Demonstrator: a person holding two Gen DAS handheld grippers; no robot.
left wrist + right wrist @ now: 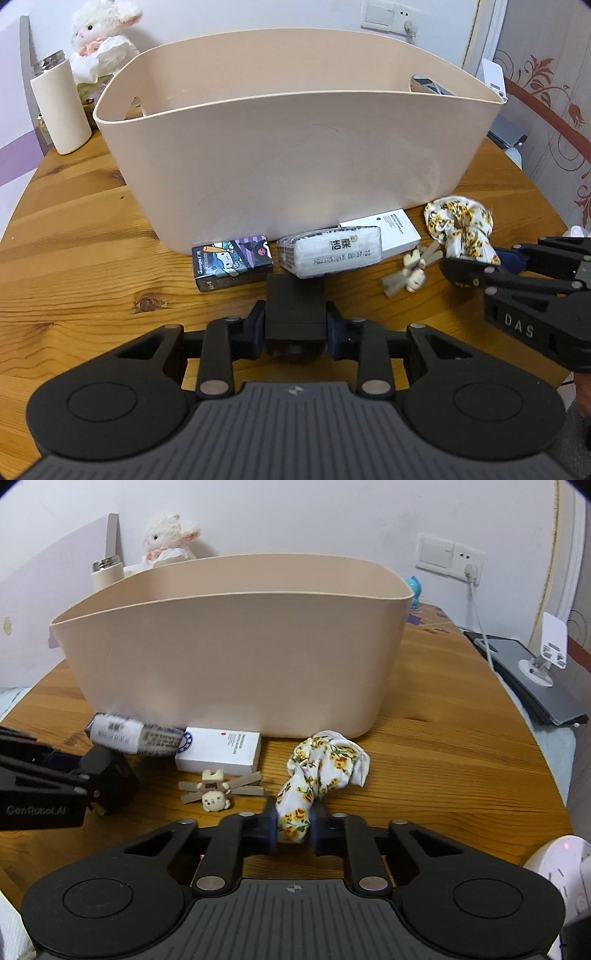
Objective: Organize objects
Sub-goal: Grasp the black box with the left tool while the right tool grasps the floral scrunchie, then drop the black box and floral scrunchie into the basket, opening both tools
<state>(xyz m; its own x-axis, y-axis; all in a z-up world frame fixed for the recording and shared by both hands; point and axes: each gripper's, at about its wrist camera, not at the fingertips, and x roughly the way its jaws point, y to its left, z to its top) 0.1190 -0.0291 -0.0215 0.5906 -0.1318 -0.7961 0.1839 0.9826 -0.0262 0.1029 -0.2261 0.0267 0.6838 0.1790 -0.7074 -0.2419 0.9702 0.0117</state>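
A large beige bin (288, 147) stands on the wooden table (74, 240); it also shows in the right wrist view (236, 657). My left gripper (295, 328) is shut on a black box (295, 306) just above the table. My right gripper (293, 829) is shut on a floral scrunchie (325, 771), which also shows in the left wrist view (461, 229). In front of the bin lie a cartoon-print box (232, 262), a tissue pack (328, 253), a white box (391, 230) and small bear hair clips (410, 271).
A white bottle (61, 107) and a plush lamb (99, 40) stand behind the bin at left. A laptop with a phone stand (535, 679) lies beyond the table's right edge. A wall socket with a cable (469, 565) is at the back right.
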